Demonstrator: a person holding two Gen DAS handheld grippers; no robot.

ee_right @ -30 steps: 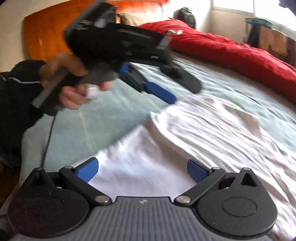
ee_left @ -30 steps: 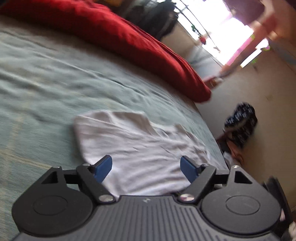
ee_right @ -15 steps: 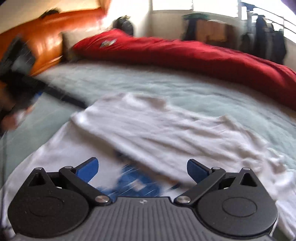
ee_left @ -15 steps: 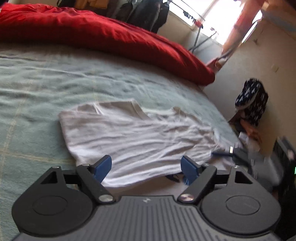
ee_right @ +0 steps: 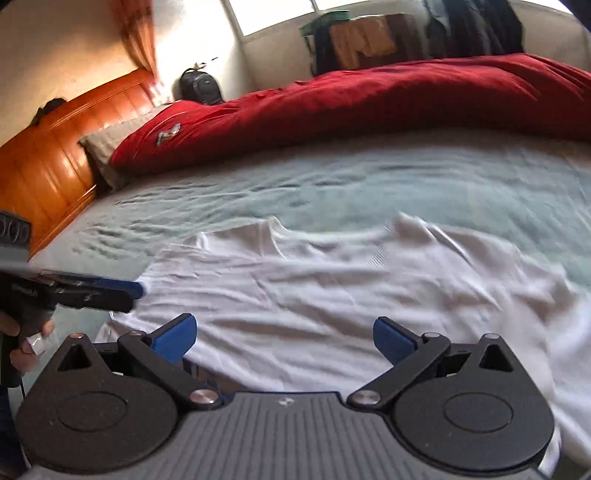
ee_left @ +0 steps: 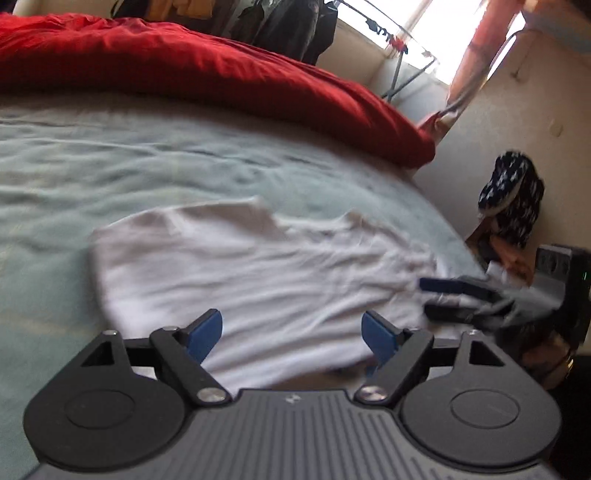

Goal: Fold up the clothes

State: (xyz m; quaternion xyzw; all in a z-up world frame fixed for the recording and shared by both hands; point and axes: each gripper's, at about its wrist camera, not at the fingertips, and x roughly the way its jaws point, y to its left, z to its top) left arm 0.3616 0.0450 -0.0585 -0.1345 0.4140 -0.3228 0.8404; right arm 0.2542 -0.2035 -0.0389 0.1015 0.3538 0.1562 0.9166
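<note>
A white shirt (ee_left: 258, 273) lay partly folded and wrinkled on the pale green bedsheet (ee_left: 110, 173), just ahead of both grippers. The left gripper (ee_left: 291, 332) hung over the shirt's near edge with its jaws released and nothing between them; the right gripper (ee_right: 284, 336) likewise stood wide and empty above the cloth. Only the left view showed the right gripper from the side, at about 3 o'clock by the shirt's edge, and a dark patterned bundle (ee_left: 513, 199) against the wall. Only the right view showed the left gripper at 9 o'clock, the hand (ee_right: 26, 347) gripping its handle, the wooden headboard (ee_right: 48, 155), a pillow (ee_right: 107, 144) and a backpack (ee_right: 201, 86). A red duvet (ee_right: 369, 99) lay bunched along the far side, at 12 o'clock, with hanging clothes (ee_right: 472, 29) and bright windows behind.
</note>
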